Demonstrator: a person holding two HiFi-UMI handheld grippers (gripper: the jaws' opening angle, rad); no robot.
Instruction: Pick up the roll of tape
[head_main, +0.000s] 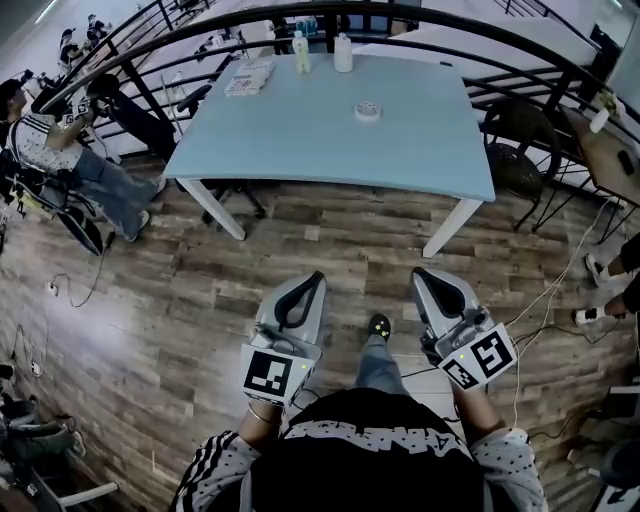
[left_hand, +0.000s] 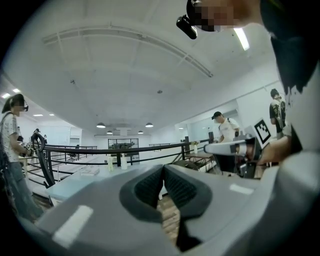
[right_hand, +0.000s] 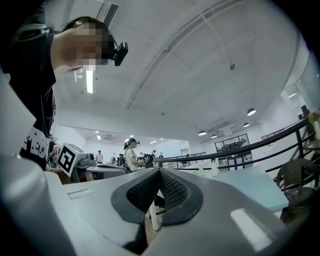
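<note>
The roll of tape (head_main: 368, 111), small and pale, lies flat on the light blue table (head_main: 300, 140), right of the table's middle. Both grippers hang over the wooden floor well short of the table's near edge, pointing toward it. In the head view my left gripper (head_main: 318, 276) has its jaws together with nothing between them. My right gripper (head_main: 419, 272) also has its jaws together and is empty. The left gripper view shows the left gripper (left_hand: 163, 169) with its ribbed pads meeting. In the right gripper view the pads of the right gripper (right_hand: 159, 171) touch at the tip. The tape does not show in either gripper view.
Two bottles (head_main: 301, 52) (head_main: 343, 52) and a stack of papers (head_main: 248, 78) sit at the table's far side. A black railing (head_main: 520, 45) curves behind it. A dark chair (head_main: 515, 140) stands at right, seated people (head_main: 60, 150) at left. Cables (head_main: 560, 290) trail across the floor.
</note>
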